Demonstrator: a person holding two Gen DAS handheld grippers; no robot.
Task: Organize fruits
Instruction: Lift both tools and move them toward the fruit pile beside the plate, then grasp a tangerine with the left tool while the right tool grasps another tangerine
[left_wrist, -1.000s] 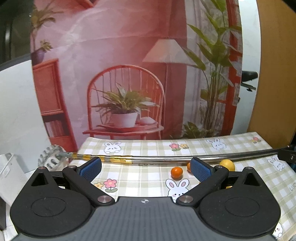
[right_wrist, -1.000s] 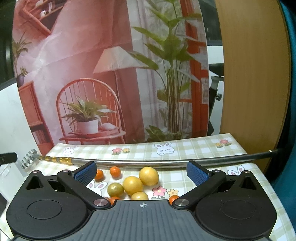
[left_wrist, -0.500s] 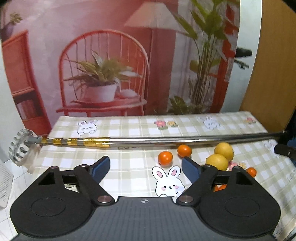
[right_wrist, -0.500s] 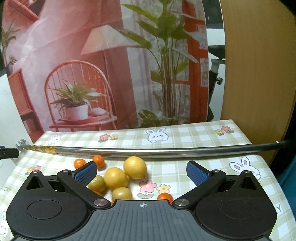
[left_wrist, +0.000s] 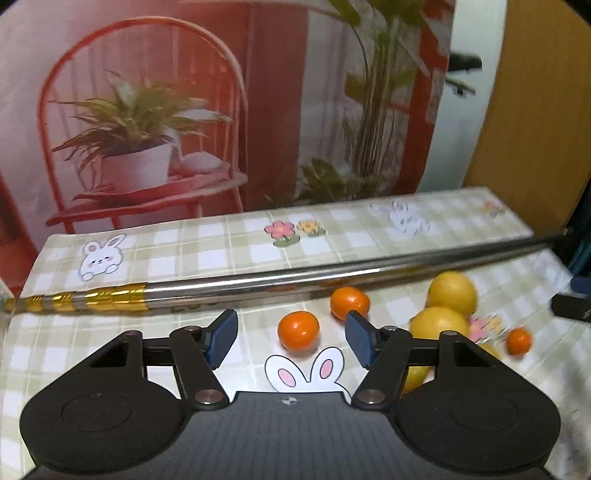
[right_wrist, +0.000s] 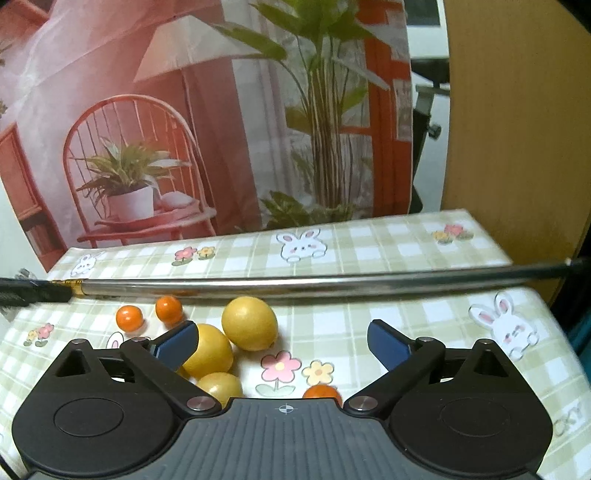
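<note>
Glossy round tangerine (left_wrist: 298, 329) between closing left tool (left_wrist: 291, 334) pads, right tool (right_wrist: 282, 341) wide, narrowing, smooth lemon (right_wrist: 249, 323) ahead

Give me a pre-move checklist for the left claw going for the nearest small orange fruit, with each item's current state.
1. Target in view: ok. The small orange fruit sits ahead of the left claw, roughly between its fingers.
2. Claw width: cannot tell. The jaws are closing with nothing gripped yet.
3. Neighbour clearance: not ok. A second orange fruit lies close beside the right-hand pad.
4. Metal rod: ok. It lies across the tablecloth behind the fruit, apart from the target.
5. Right claw: ok. It holds nothing, over the yellow fruits, though its jaws are starting to close.
6. Destination container: cannot tell, none is in view.
</note>
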